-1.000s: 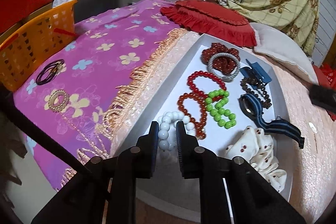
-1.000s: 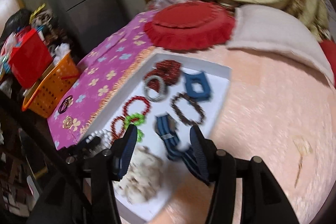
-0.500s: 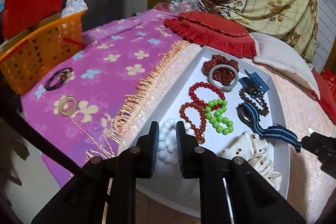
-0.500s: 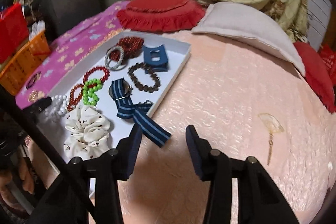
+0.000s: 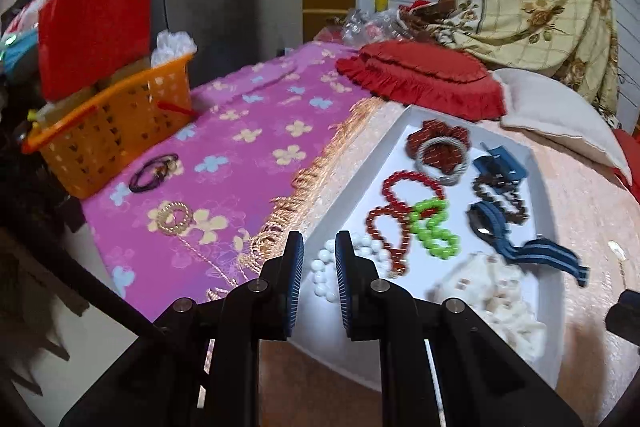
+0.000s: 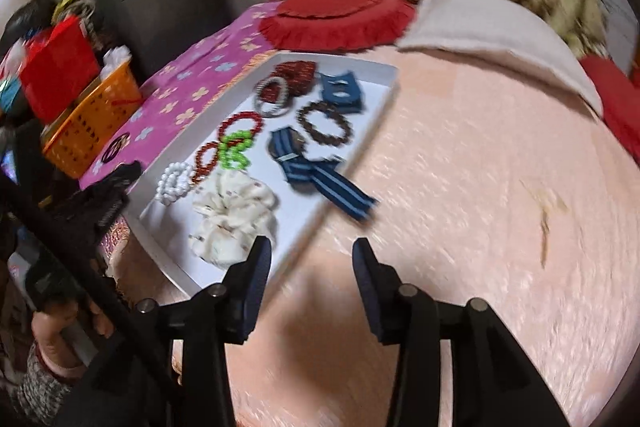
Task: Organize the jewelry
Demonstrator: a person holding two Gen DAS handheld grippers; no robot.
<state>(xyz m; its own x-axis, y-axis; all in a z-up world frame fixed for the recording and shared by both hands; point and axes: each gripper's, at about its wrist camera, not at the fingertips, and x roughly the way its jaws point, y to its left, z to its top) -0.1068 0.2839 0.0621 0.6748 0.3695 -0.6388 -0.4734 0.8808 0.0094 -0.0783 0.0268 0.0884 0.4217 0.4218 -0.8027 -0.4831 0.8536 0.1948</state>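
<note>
Two grippers in play, so start with the left wrist view: the left gripper (image 5: 318,239) has its jaws parted by a narrow gap and pinches nothing. The white bead bracelet (image 5: 322,277) shows through that gap but lies flat in the near corner of the white tray (image 5: 466,239), straight ahead and below. Over to the right wrist view: the right gripper (image 6: 308,267) has just been closing its jaws, yet they stand well spread over bare pink bedspread (image 6: 460,167), nothing between them. The striped strap (image 6: 320,183) runs diagonally, its tail overhanging the tray rim just ahead of the fingers. That strap looks like the right hand's to take, the bracelet the left's.
</note>
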